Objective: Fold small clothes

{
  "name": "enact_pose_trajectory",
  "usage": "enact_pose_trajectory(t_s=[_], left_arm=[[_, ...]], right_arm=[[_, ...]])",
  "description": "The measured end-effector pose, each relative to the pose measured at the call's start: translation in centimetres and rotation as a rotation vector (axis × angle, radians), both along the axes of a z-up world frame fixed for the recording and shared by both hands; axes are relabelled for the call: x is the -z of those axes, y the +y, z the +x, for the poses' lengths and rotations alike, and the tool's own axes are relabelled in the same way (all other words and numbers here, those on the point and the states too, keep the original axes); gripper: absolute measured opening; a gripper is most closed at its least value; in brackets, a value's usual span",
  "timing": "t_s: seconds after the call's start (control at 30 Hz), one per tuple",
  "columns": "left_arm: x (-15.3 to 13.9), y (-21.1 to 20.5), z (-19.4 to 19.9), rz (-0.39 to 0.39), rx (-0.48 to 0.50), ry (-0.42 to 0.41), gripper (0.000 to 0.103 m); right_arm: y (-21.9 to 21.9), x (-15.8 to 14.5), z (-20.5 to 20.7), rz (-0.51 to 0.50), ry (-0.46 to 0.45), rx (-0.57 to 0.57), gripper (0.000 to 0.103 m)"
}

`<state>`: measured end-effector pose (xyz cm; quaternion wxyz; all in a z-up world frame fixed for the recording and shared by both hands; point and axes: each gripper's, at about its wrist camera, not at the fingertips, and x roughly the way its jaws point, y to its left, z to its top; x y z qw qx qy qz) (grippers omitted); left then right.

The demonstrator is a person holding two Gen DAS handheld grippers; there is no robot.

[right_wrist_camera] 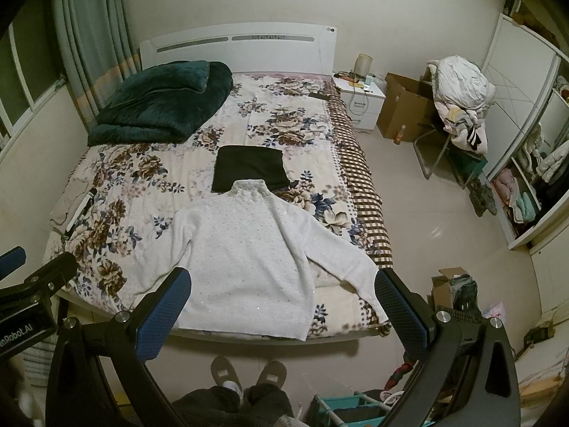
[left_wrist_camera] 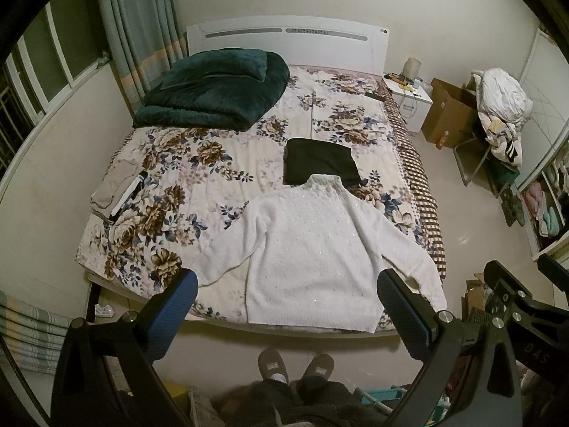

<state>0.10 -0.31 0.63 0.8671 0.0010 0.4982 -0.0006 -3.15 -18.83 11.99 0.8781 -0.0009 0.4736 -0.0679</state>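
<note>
Now both my jaws spread, empty above white sweater [left_wrist_camera: 306, 249] on bed [left_wrist_camera: 199, 163]; I pinch each sleeve cuff, fold inward.

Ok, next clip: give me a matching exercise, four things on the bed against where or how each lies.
Things:
1. white sweater
2. black garment
3. dark green quilt
4. beige garment

Places or states:
A. folded, just beyond the collar
B. piled near the headboard
C. spread flat, sleeves out
D. folded at the bed's left edge

Pairs: 1-C, 2-A, 3-B, 4-D
</note>
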Motion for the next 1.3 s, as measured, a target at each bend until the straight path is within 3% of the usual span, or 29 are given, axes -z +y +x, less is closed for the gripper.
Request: enact_pose_trajectory(t_s=[1.1,1.2,1.3], left_arm=[[-0.3,0.3,0.1,-0.006,-0.001,-0.015,0.103],[0.1,0.2,1.5,0.024,-0.006,-0.046,0.103],[1.8,0.1,4.7,0.055,-0.004,-0.090,0.103]], right_arm=[[0.3,0.1,0.3,0.002,0.004,0.005,0.103],[1.1,-0.2,0.6,0.039,0.032,0.033,0.103],[0.3,1.5,1.2,0.076,0.050,0.076,0.103]])
